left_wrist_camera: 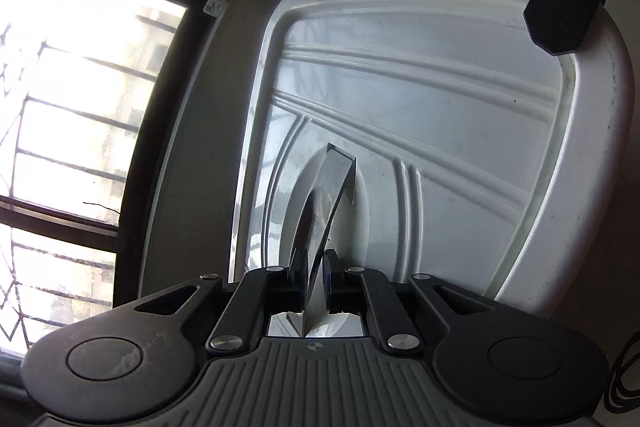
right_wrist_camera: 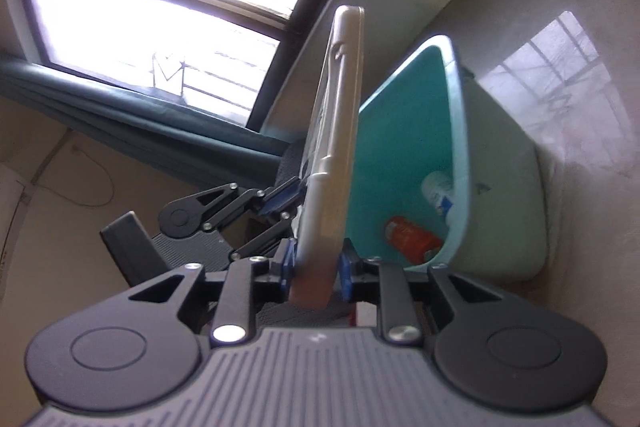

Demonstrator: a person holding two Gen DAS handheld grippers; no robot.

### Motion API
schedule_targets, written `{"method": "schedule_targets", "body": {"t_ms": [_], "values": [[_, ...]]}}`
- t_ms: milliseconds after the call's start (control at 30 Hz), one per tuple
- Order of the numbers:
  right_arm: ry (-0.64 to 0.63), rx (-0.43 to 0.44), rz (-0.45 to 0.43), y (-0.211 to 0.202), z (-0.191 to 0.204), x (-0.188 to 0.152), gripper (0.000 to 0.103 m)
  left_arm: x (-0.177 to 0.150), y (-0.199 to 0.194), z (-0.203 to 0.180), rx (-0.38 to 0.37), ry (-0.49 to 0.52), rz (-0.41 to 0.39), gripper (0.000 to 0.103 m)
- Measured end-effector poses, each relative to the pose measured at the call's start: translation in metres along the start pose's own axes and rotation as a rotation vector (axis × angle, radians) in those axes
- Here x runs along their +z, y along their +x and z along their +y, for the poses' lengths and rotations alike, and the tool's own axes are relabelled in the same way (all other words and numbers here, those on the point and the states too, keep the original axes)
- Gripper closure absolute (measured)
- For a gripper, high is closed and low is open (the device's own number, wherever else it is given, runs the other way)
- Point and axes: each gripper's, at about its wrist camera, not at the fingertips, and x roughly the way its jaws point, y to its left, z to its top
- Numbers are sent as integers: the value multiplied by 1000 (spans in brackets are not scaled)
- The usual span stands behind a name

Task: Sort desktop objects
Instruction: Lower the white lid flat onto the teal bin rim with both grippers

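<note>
- Both grippers clamp the same thing: a white lid (right_wrist_camera: 336, 131), held on edge beside the open teal bin (right_wrist_camera: 500, 187) that fills the centre-right of the right wrist view.
- Left gripper (left_wrist_camera: 316, 279): its fingers are nearly together, pinching a thin raised handle fin (left_wrist_camera: 328, 195) at the lower middle of the left wrist view (the fin's edge runs right down between the pads). The ribbed face of the lid spreads across the right half of that frame.
- Right gripper (right_wrist_camera: 316, 273): its blue pads (right_wrist_camera: 345, 273) stand a little apart, closed on the thick rim of the lid at the lower centre of the frame. The left gripper also shows here, at centre left, gripping the lid's far face.
- Bin contents: a red can (right_wrist_camera: 412, 237) and a white bottle (right_wrist_camera: 438, 189) lie at the bottom, low in the frame.
- Stage (a judgement only): the lid held clear of the bin fits either lifting it away or bringing it back to close. The pictures do not settle which.
- Handling it well, either way:
  - keep both grips firm and move them together, since the thin fin could twist out of the left pads;
  - keep the lid's lower rim clear of the bin's lip, which looks very near it.
</note>
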Motion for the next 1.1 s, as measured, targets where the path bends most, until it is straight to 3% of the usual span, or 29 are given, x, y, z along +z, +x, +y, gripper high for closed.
{"method": "schedule_targets", "body": {"t_ms": [333,600,767,833,900,967,1100], "values": [[-45,-211,-31,-14,7,1,68,6,33,-5,-2,-1,36,86],[-89,-303,-80,-20,14,2,62,14,42,-2,-16,-34,14,86],[-107,-309,-80,-19,18,6,62,8,32,3,-12,-83,-1,86],[-115,-308,-79,-19,20,8,61,4,26,7,-8,-101,-7,80],[-117,-303,-75,-17,22,10,61,0,19,11,-14,-131,-15,53],[-127,-302,-71,-13,26,10,61,-6,13,14,-23,-157,-26,40],[-141,-304,-51,-6,31,11,61,-16,12,21,-26,-203,-20,39]]}}
